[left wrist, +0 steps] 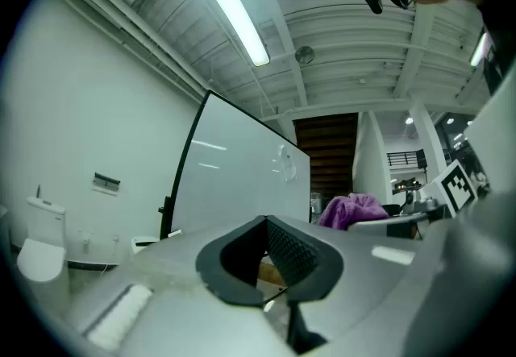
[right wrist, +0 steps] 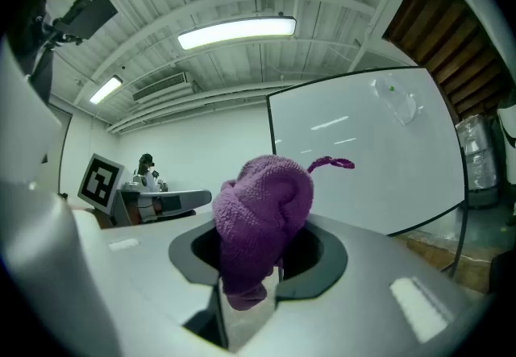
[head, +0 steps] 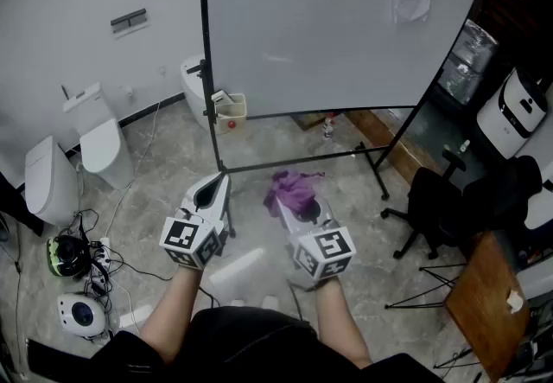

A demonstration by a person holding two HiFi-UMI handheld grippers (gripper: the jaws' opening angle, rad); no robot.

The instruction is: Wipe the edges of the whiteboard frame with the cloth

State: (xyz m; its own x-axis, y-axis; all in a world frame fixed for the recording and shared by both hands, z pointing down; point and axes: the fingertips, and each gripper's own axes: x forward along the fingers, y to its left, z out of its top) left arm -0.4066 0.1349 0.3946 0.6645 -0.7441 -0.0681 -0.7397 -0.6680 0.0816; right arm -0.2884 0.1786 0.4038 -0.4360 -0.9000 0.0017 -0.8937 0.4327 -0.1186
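Note:
The whiteboard (head: 328, 27) stands ahead of me on a floor stand, its thin black frame (head: 206, 70) running down the left side and along the bottom. My right gripper (head: 298, 210) is shut on a bunched purple cloth (head: 292, 189), held low in front of the board's bottom edge and apart from it. In the right gripper view the cloth (right wrist: 262, 218) bulges out from between the jaws, with the whiteboard (right wrist: 363, 154) behind it. My left gripper (head: 210, 198) is shut and holds nothing; the left gripper view shows the board's frame (left wrist: 181, 186) well beyond it.
Two white toilets (head: 99, 135) (head: 47, 178) stand at the left wall, with cables and a helmet (head: 69, 256) on the floor. A small bin (head: 232, 111) sits by the stand's left leg. A black office chair (head: 441, 200) and a wooden tabletop (head: 488, 303) are at the right.

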